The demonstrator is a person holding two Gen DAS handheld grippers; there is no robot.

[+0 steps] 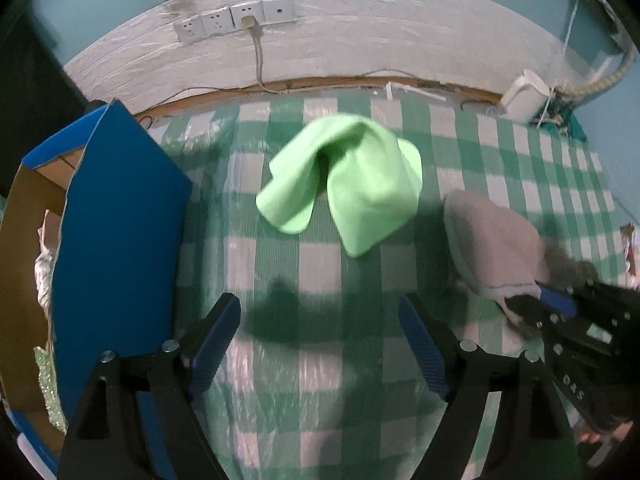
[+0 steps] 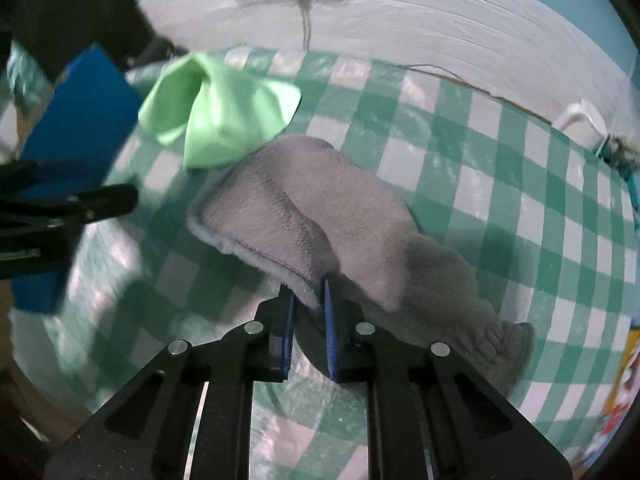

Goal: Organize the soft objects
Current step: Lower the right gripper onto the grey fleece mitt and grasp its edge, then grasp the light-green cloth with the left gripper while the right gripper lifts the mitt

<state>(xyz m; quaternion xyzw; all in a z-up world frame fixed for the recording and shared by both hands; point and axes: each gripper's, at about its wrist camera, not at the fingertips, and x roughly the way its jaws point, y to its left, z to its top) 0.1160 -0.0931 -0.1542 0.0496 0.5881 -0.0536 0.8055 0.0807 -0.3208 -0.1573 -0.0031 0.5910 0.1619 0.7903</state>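
A light green cloth [image 1: 352,180] lies crumpled on the green checked table; it also shows in the right wrist view [image 2: 220,116]. A grey plush cloth [image 2: 332,224] lies to its right, also seen in the left wrist view [image 1: 496,240]. My right gripper [image 2: 308,296] is shut on the near edge of the grey cloth; it shows at the right of the left wrist view [image 1: 536,300]. My left gripper [image 1: 320,316] is open and empty, short of the green cloth. Its finger shows in the right wrist view [image 2: 100,200].
An open blue cardboard box [image 1: 116,236] stands at the left, with soft items inside. A wall with a socket strip [image 1: 236,20] and a cable runs behind the table. A white device [image 1: 524,96] sits at the back right corner.
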